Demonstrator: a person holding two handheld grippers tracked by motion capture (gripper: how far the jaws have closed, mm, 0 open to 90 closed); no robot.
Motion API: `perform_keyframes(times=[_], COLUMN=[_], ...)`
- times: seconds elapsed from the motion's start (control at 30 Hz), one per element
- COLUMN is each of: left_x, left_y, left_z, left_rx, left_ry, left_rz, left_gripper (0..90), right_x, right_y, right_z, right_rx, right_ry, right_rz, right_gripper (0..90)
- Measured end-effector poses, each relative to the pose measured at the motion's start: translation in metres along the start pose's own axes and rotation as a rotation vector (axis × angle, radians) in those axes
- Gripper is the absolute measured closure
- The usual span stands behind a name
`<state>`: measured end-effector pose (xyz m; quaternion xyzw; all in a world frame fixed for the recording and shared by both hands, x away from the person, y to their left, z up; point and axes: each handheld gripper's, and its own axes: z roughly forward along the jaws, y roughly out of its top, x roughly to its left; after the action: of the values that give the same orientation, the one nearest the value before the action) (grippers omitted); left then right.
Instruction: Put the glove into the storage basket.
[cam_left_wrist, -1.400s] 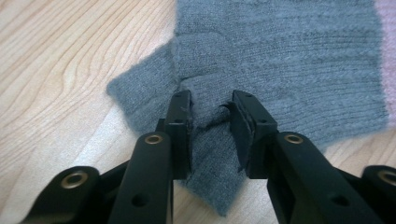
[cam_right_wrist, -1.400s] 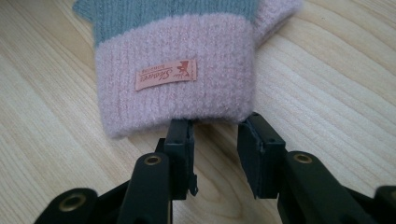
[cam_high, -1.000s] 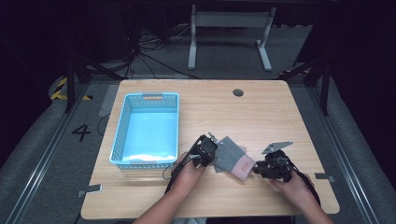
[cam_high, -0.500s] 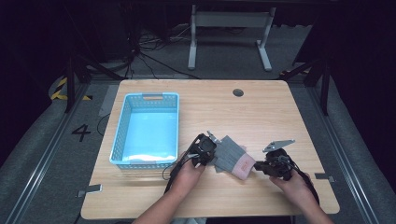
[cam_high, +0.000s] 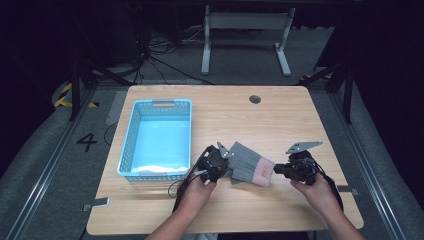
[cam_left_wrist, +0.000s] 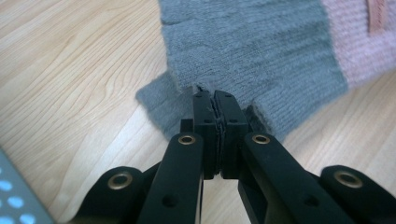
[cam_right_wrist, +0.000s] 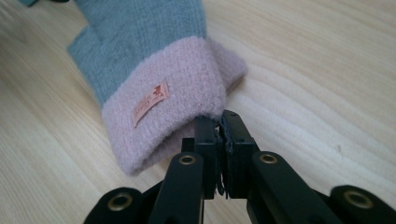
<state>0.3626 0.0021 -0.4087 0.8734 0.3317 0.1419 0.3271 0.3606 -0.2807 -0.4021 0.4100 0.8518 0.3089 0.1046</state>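
right tool (cam_high: 278, 170) nearer glove (cam_high: 246, 167)

Light wooden table (cam_high: 300, 120), blue basket (cam_high: 157, 137) at left, grey-and-pink knitted glove (cam_high: 248, 168), apparently flat, near front edge

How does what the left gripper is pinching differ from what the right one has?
The left gripper is shut on the grey finger end of the knitted glove, while the right gripper is shut on its pink cuff, which carries a small label. Both jaw pairs are closed on the same glove, lying on the wooden table.
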Motion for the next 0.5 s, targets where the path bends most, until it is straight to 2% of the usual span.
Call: perform_keyframes(times=[0.2,0.33,0.5], left_x=[-0.002,-0.002,-0.005], left_y=[-0.007,-0.011,-0.013], left_z=[-0.011,-0.015,-0.016], left_rx=[-0.003,-0.001,0.007], left_ry=[0.015,0.011,-0.003], left_rz=[-0.008,-0.022,-0.019], left_gripper=[88.7,88.7,88.7], right_x=[-0.002,-0.004,-0.008], right_y=[0.015,0.023,0.03], right_z=[0.007,0.013,0.024], right_rx=[-0.009,-0.012,-0.002], right_ry=[0.003,0.002,-0.001], right_rz=[-0.018,-0.027,-0.018], right_gripper=[86.6,86.7,86.8])
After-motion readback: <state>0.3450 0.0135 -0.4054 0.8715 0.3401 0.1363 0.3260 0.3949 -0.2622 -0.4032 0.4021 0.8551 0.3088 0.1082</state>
